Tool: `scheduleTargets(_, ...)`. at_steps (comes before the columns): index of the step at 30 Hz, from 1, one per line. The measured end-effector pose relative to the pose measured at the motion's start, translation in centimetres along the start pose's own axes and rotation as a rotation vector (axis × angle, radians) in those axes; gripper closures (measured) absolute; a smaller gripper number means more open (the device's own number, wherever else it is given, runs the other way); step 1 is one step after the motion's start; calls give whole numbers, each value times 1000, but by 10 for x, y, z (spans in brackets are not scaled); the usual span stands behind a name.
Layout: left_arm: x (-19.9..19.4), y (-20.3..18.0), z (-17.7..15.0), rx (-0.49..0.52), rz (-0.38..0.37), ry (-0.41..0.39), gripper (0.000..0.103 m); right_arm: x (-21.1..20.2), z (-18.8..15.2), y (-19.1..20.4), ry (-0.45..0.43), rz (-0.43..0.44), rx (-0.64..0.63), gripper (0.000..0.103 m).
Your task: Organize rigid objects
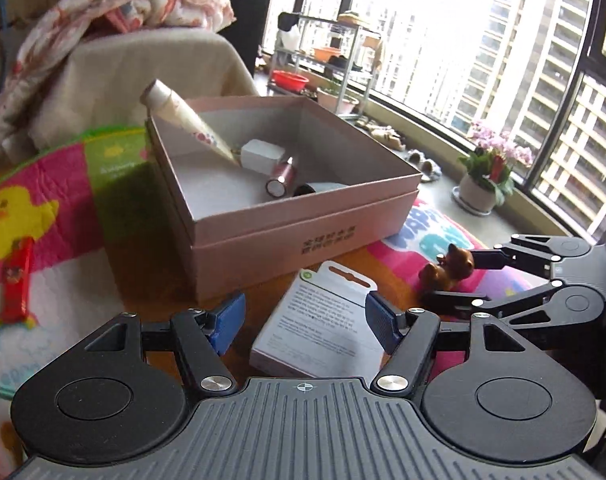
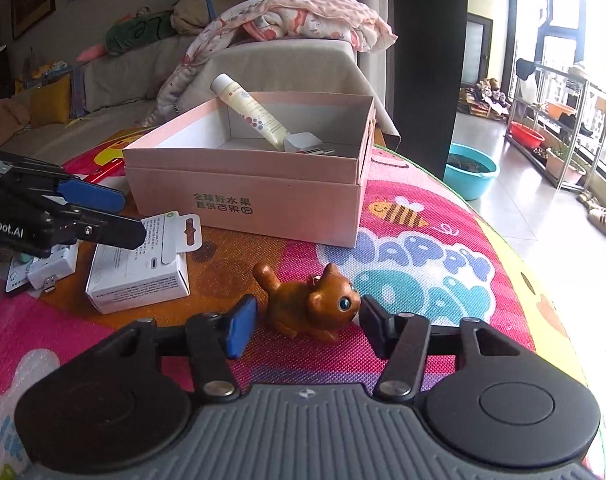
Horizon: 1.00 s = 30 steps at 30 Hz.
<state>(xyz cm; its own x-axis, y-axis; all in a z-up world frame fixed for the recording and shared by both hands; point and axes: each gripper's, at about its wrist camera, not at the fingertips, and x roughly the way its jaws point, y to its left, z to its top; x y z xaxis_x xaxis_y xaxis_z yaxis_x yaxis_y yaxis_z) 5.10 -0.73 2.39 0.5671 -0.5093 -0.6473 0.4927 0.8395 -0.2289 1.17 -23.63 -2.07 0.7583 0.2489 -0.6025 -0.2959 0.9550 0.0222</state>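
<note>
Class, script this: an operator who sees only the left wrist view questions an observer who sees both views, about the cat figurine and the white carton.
Operator: Which way does the cat figurine face?
Observer: The cat figurine has its head beside the right-hand finger of the open right tool.
Operator: Is anything hidden beside the white carton?
Observer: Yes. A small white adapter lies beside the white carton, on the side away from the cat and below the left tool.
</note>
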Motion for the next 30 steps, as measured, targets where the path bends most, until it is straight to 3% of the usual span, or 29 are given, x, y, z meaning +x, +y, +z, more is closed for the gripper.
scheduleTargets(2,3,-2,-4,5,-30,28,31,1,0,-1,4,-4,8,30)
scheduleTargets(6,2,-22,-15,89,-19,34,29,1,0,-1,8,-3,9,29)
scheduleTargets(11,-1,-48,-20,191,56,16,29,2,0,1,12,-10,4,28)
scheduleTargets(14,-4,-59,-23,240,57,11,29,3,-1,1,14,-13,7,28)
scheduleTargets(20,7,-62,-28,243,71,45,27,3,-1,0,15,-17,10,28)
scheduleTargets(30,19,-60,-31,169,83,24,28,-3,-1,-4,-18,-29,36,27)
